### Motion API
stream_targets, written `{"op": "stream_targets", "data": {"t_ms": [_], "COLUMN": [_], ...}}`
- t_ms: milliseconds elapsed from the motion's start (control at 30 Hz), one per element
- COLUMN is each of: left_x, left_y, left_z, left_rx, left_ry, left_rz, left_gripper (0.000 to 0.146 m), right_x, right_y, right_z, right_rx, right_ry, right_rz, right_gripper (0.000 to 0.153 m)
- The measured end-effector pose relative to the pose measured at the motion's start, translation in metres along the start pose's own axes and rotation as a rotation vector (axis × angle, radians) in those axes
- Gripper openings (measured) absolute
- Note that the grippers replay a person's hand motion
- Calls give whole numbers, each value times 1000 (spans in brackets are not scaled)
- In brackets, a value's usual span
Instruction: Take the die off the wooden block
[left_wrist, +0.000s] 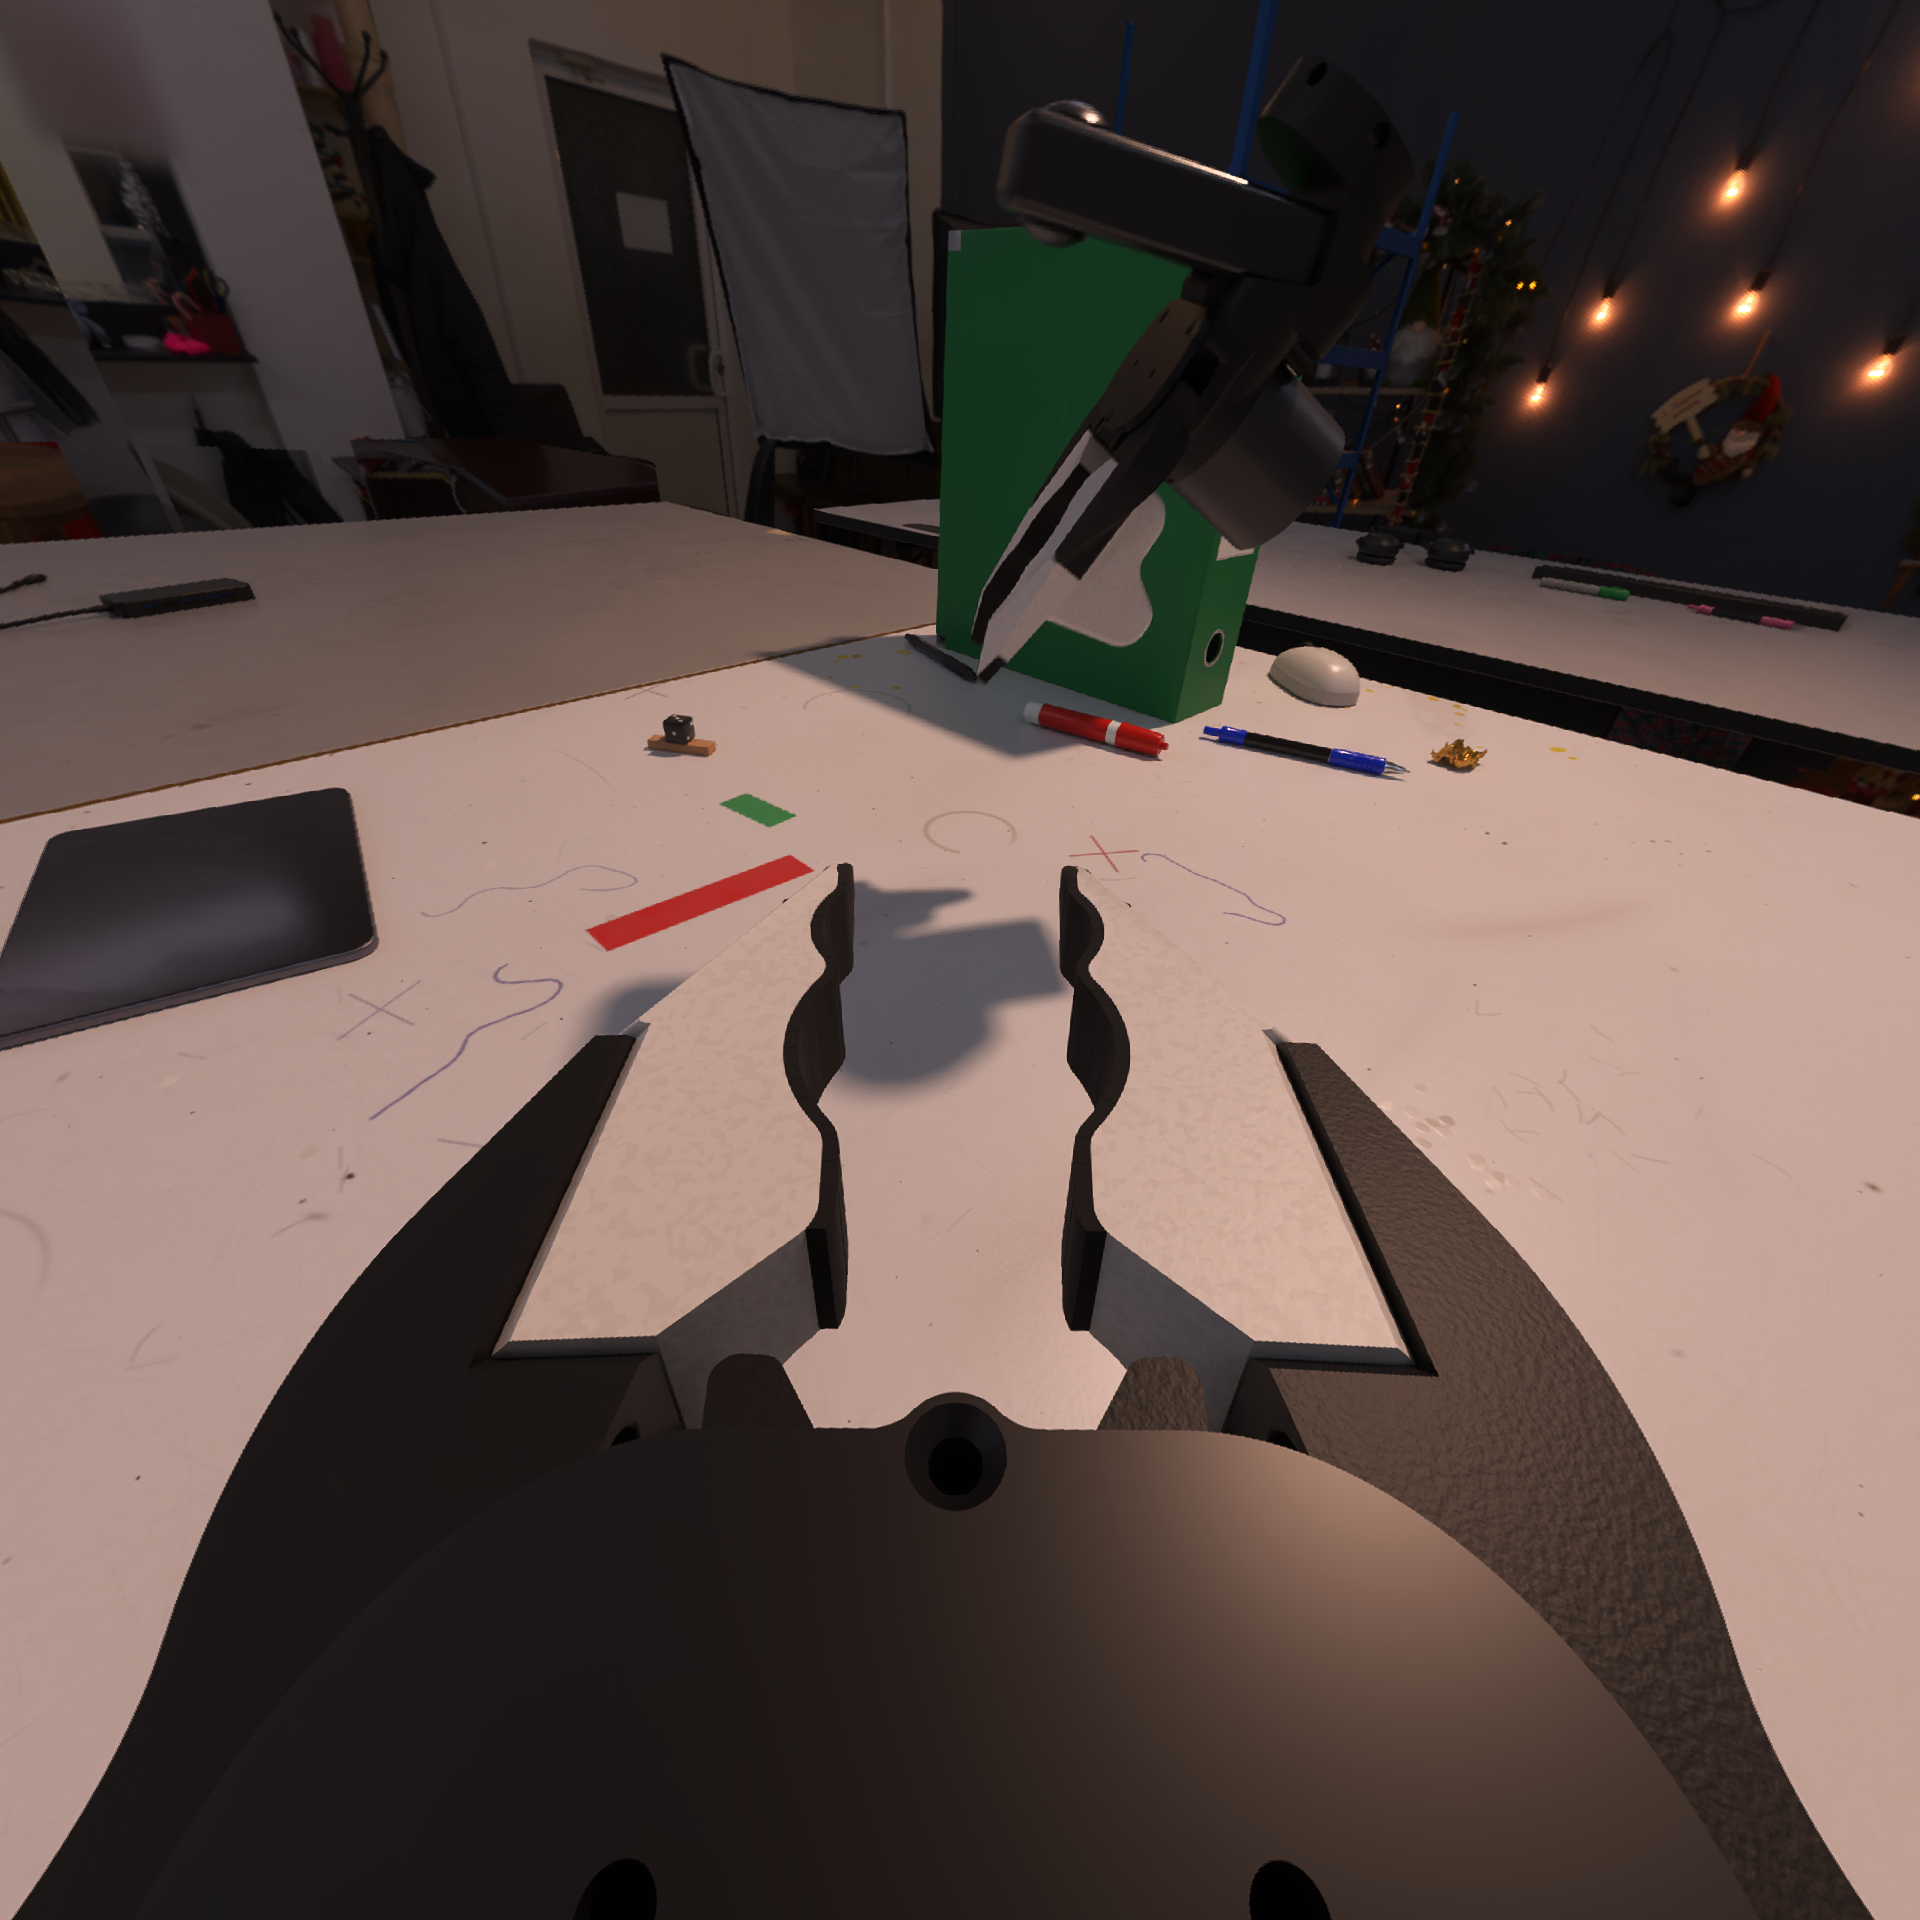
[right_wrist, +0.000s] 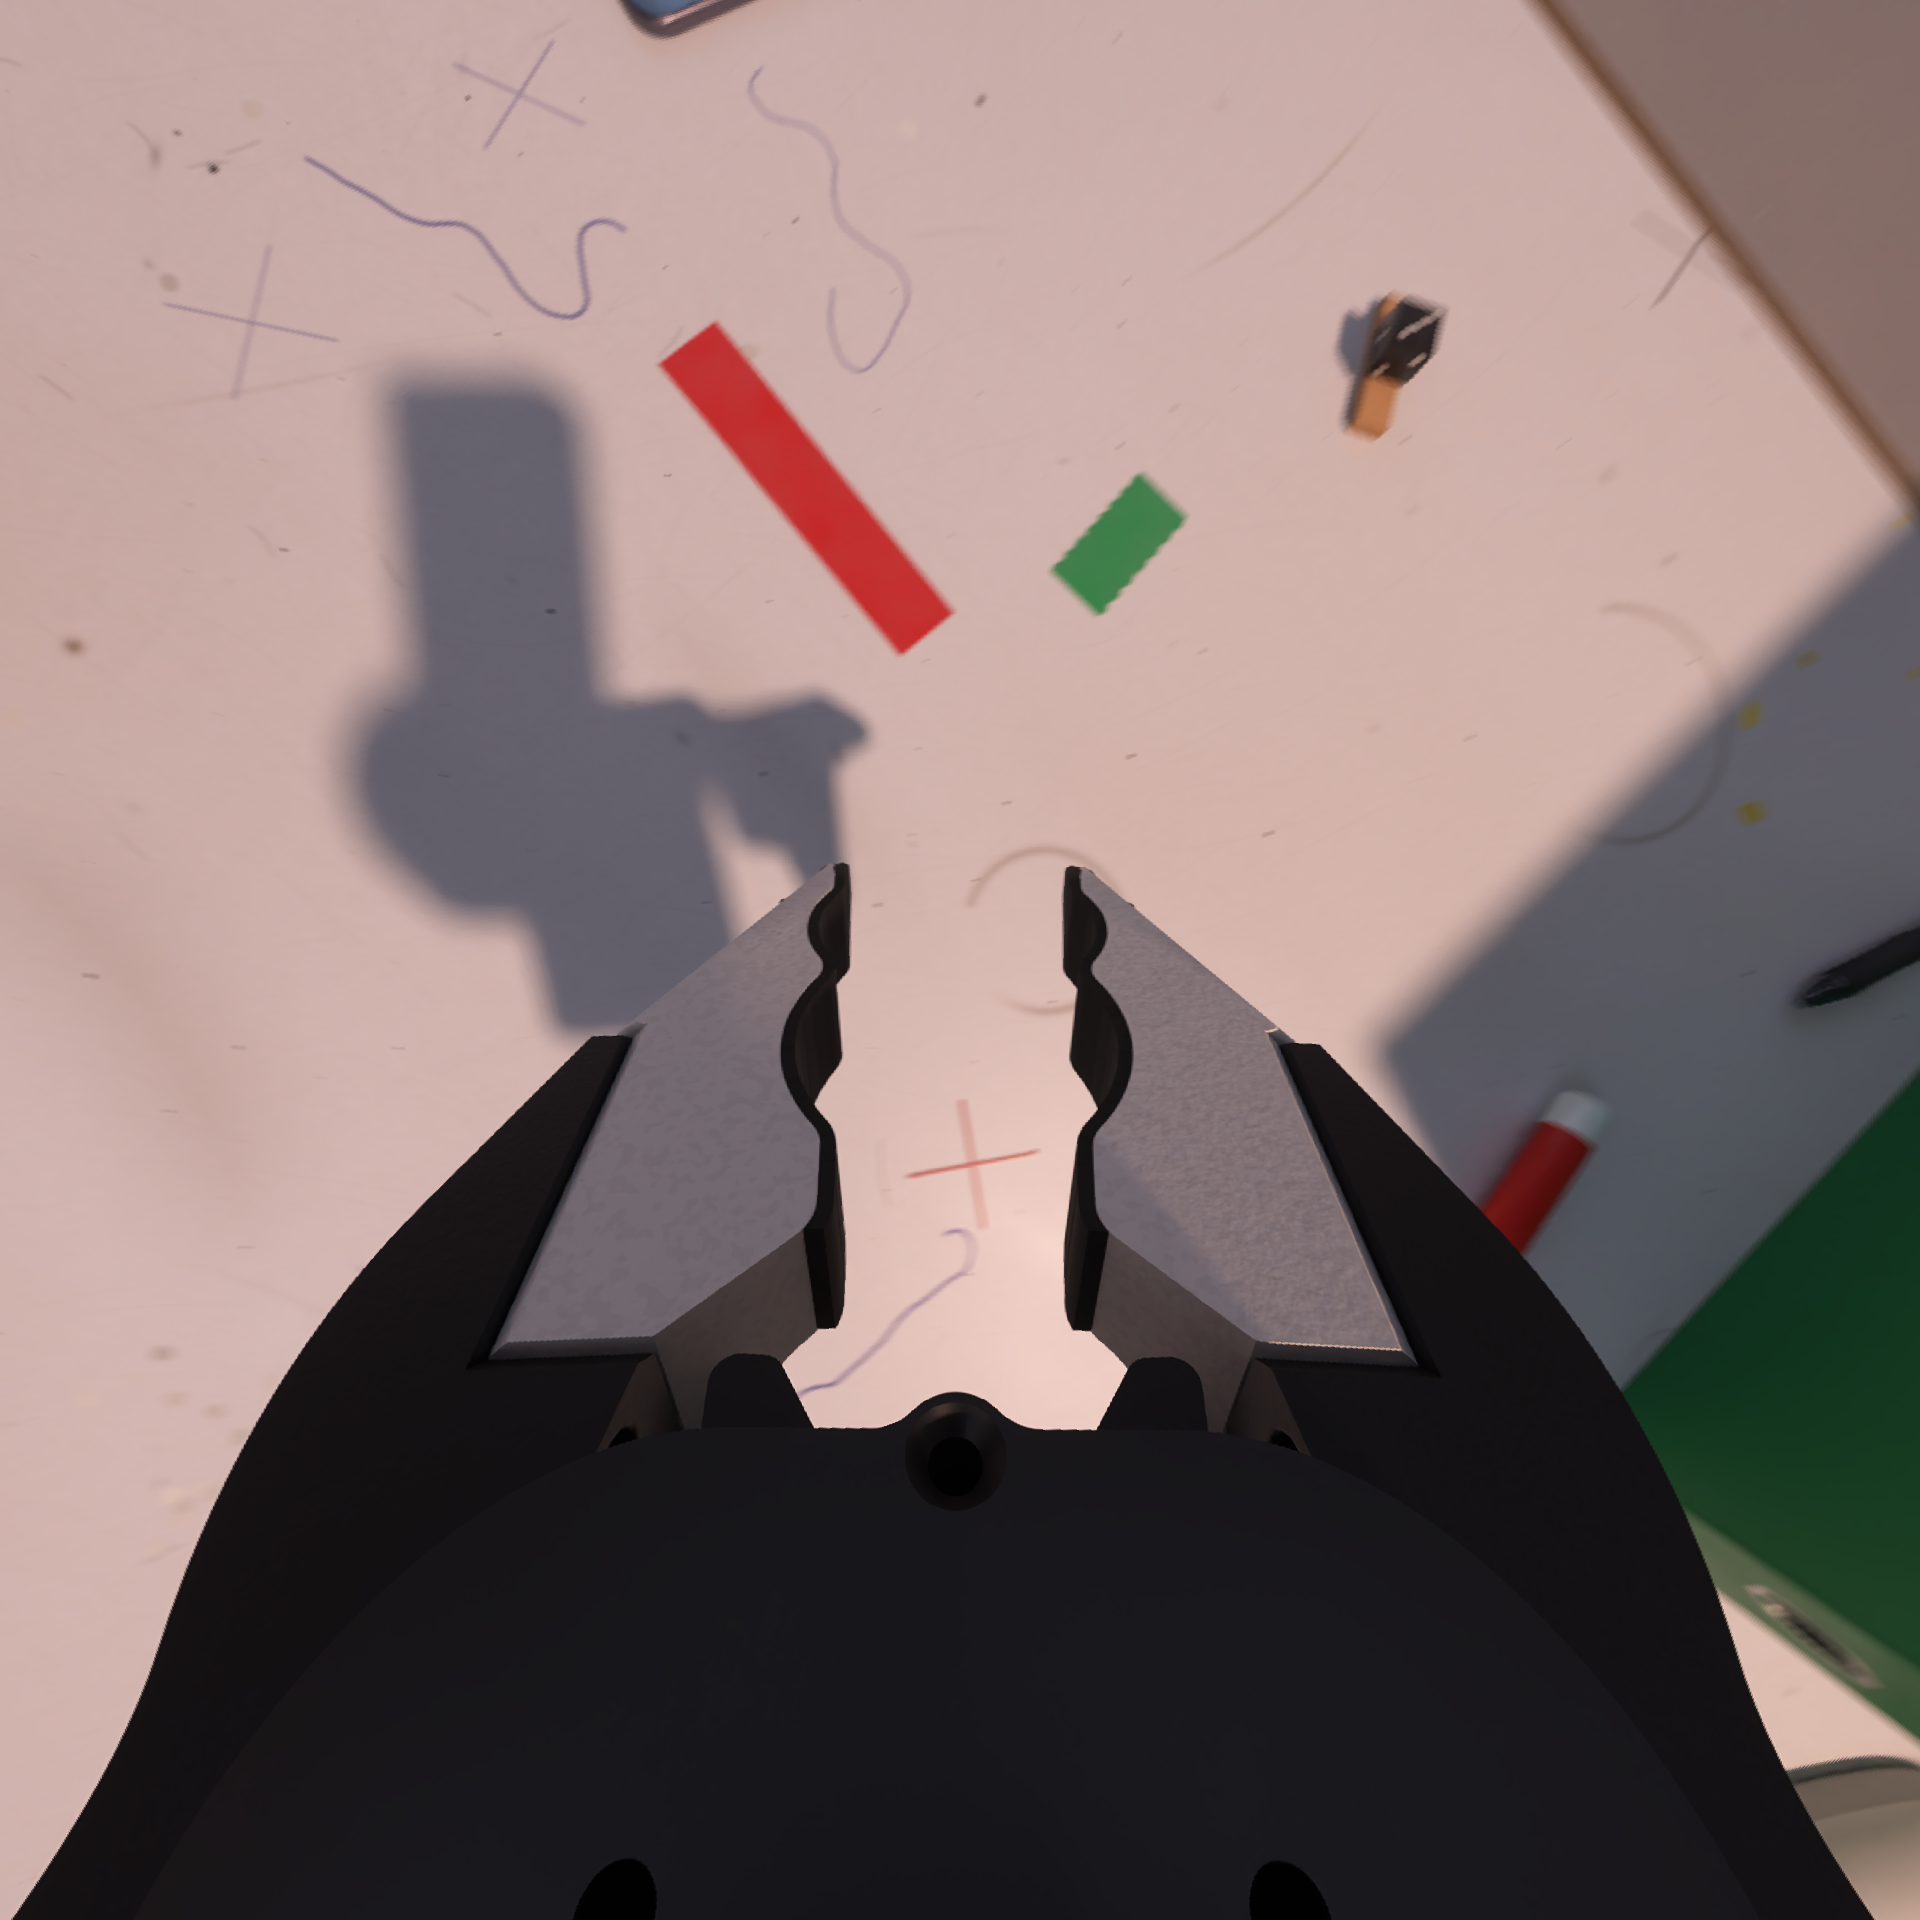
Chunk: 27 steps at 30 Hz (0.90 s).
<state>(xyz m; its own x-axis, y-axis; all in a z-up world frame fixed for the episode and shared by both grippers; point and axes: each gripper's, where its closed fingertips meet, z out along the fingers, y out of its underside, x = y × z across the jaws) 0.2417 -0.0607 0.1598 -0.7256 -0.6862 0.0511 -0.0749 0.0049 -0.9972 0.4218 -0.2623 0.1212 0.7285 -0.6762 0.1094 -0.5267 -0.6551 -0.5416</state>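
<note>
Standing upright at the far side of the table (left_wrist: 1455, 1039) is a green file box (left_wrist: 1039, 416), the only container here; its inside is hidden, so what it holds cannot be told. Against its foot lie a red marker (left_wrist: 1093, 727) and a black pen (left_wrist: 940, 657), with a blue pen (left_wrist: 1304, 750), a grey mouse (left_wrist: 1314, 675) and a crumpled gold scrap (left_wrist: 1457, 755) farther right.

The die (left_wrist: 678, 728), black, sits on the wooden block (left_wrist: 682, 745), a thin tan slab lying flat near the table's left edge, well apart from both grippers. In the right wrist view the die (right_wrist: 1403, 335) and block (right_wrist: 1371, 400) are blurred, though the die seems to rest on one end of the slab.

The left gripper (left_wrist: 956, 878) hangs low over the table, fingers narrowly parted with nothing between them. The right gripper (right_wrist: 956, 878) is high up, angled down at the table in front of the box, its fingers likewise parted and empty.

The tabletop is pale, scuffed and scribbled with pen lines and crosses. A red strip (left_wrist: 698, 900) and a green patch (left_wrist: 757, 809) lie flat on it, and a dark tablet (left_wrist: 187, 909) rests at the left. Beyond are more tables, a coat rack, a white screen, string lights and a wreath on a dark wall.
</note>
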Motion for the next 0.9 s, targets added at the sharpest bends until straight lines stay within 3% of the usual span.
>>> {"op": "stream_targets", "data": {"t_ms": [100,200,333,567,700,800,900], "left_x": [4,8,12,9,8,6,4], "left_y": [-3,-12,-26,-41,-44,-43,-38], "left_z": [-1,-5,-12,-21,-22,-20,-18], "left_rx": [0,16,48,84,91,85,74], "left_ry": [9,11,13,5,-3,-13,-16], "left_rz": [9,31,44,50,53,63,62], "left_gripper": [39,38,37,35,35,35,35], "right_x": [-17,-14,-13,10,44,40,4], "right_y": [4,7,8,44,72,44,-4], "right_z": [11,22,24,5,-14,-28,-19], "right_rx": [-91,-128,-156,-240,-275,-64,245], "right_ry": [34,123,135,184,339,432,318], "right_rz": [35,56,87,123,138,137,230], "right_gripper": [51,51,30,20,16,22,25]}}
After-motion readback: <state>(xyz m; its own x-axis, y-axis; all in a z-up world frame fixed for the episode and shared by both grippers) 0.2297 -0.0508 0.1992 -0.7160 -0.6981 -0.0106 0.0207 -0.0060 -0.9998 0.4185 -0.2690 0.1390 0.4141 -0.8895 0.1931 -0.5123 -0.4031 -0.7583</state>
